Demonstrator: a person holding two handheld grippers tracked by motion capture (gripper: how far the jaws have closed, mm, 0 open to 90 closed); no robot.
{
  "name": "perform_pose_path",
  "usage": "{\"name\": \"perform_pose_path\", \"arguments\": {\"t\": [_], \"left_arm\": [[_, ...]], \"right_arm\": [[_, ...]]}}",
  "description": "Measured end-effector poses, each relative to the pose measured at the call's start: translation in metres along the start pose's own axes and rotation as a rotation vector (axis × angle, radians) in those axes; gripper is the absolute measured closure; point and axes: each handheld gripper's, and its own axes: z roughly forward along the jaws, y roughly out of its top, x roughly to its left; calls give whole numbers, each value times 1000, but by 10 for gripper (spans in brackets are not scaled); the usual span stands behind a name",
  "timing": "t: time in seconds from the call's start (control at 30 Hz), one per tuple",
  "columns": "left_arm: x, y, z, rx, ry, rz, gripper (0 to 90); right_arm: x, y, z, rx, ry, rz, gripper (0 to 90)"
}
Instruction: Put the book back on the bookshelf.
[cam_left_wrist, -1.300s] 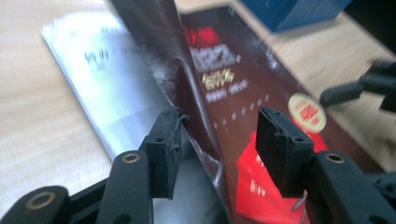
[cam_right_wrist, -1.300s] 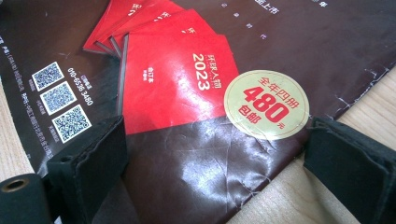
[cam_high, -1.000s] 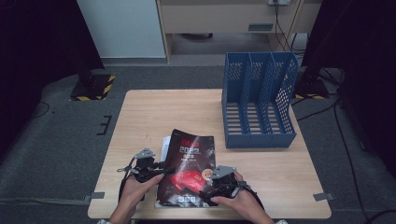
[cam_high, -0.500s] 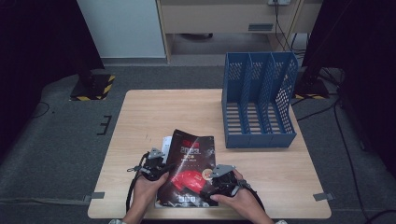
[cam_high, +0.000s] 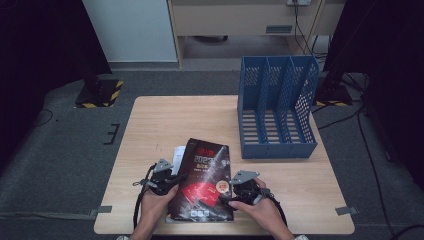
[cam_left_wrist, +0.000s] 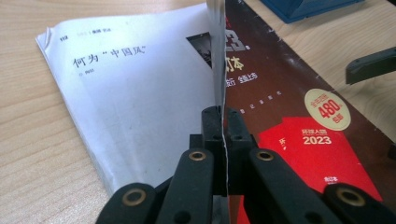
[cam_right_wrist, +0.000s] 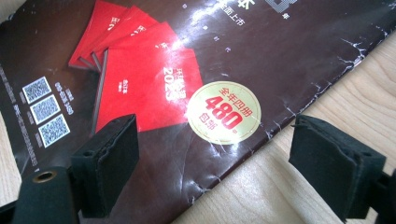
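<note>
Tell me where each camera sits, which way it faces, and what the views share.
High view: above the person's side, looking forward and down on the table; both hands, left gripper, right gripper.
Left gripper view: rides the left gripper, looking along jaws shut on the magazine's cover edge.
Right gripper view: rides the right gripper, looking down through open jaws.
All three share the magazine; the gripper views share its round sticker.

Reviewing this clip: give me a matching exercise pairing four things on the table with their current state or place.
Things:
1. left hand-held gripper
2. right hand-held gripper
3. magazine
4. blue file rack

States:
A. stands unfilled at the table's far right
B. jaws apart over the cover's corner
C. shut on the lifted cover edge
D. lies flat, dark cover with red panels

Pairs: 1-C, 2-B, 3-D, 4-A
</note>
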Motion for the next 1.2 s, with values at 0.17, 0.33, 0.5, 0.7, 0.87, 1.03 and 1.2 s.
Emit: {"name": "perform_pose_path", "arguments": {"t": [0.17,0.33,0.5,0.7,0.87,1.03,1.2], "left_arm": [[-2,2,-2,-28,-3,22,899],[-3,4,-8,-63,-22,34,900],[-6,6,-15,-101,-37,63,900],[-9,7,-24,-135,-32,57,900],[-12,9,-32,-163,-60,72,900],[-11,10,-36,-182,-70,72,900],[0,5,-29,-120,-49,11,894]], "right_arm": [[-3,1,1,-20,15,19,164],[-11,1,2,-40,39,83,156],[-15,3,9,-36,54,104,150],[-15,7,20,-33,54,139,119],[-18,7,21,-34,61,153,148],[-19,9,26,-65,132,192,153],[-21,9,27,-77,136,207,183]]}}
